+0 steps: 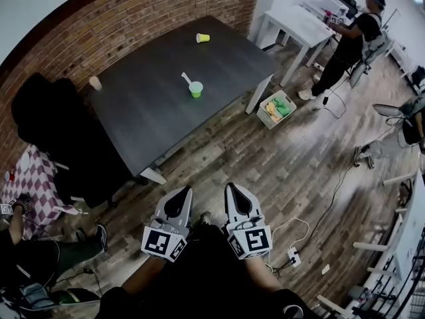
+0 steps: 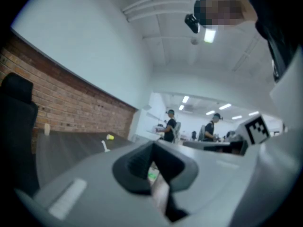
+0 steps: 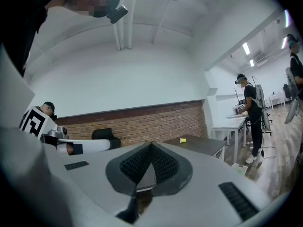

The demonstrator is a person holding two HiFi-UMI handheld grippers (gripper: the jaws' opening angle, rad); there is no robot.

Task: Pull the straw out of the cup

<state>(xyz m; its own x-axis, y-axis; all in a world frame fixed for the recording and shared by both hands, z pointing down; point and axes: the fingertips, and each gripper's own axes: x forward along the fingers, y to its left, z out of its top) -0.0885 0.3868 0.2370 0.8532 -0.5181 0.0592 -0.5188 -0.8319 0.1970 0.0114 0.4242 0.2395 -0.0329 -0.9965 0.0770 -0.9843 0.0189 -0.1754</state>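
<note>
Holding your left hand-held gripper [image 1: 186, 190] and right hand-held gripper [image 1: 230, 187] short of the table [image 1: 139, 115], jaws together, empty; straw [image 1: 186, 79] sits in green cup [image 1: 196, 91] mid-table.

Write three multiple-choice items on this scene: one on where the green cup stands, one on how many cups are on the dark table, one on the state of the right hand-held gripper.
1. Where does the green cup stand?
A. on the dark table
B. on a shelf
C. in a sink

2. How many cups are on the dark table?
A. one
B. three
C. five

3. What is the state of the right hand-held gripper?
A. shut on the straw
B. wide open
C. shut, holding nothing

Key:
1 A: the green cup stands near the table's middle, with the straw in it.
2 B: the green cup, a yellow cup and a pale cup are on it.
3 C: its jaws meet with nothing between them, well short of the table.
</note>
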